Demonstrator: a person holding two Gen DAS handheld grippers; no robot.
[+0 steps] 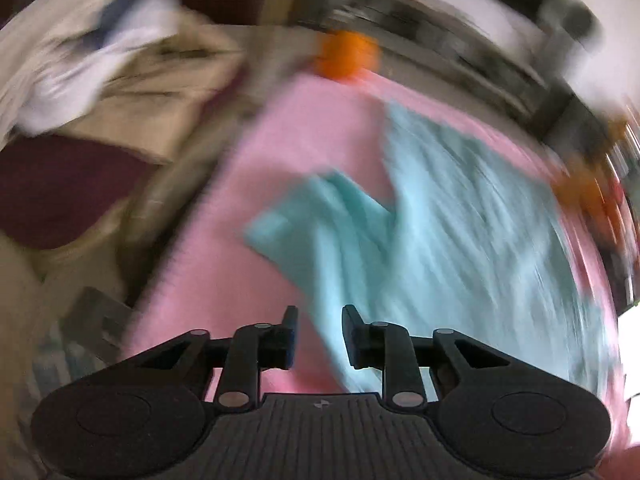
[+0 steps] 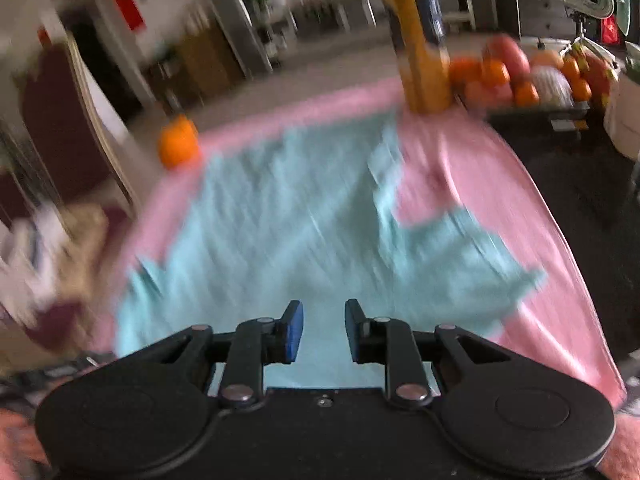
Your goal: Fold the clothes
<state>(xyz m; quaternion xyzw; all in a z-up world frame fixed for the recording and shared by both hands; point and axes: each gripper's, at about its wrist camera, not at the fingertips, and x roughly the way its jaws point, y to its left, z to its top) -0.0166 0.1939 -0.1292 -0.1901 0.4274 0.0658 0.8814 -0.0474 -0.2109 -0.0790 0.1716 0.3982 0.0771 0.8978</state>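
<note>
I am looking at a light blue T-shirt lying spread on the pink cloth, both views blurring. My left gripper is hanging over the shirt's near left edge, jaws apart and holding nothing; my right gripper is hovering above the shirt's near middle, likewise parted and empty. An orange is sitting at the far left corner, a juice bottle at the far right.

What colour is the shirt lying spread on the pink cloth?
Light turquoise blue, plain with no pattern visible. The shirt shows best in the right wrist view.
</note>
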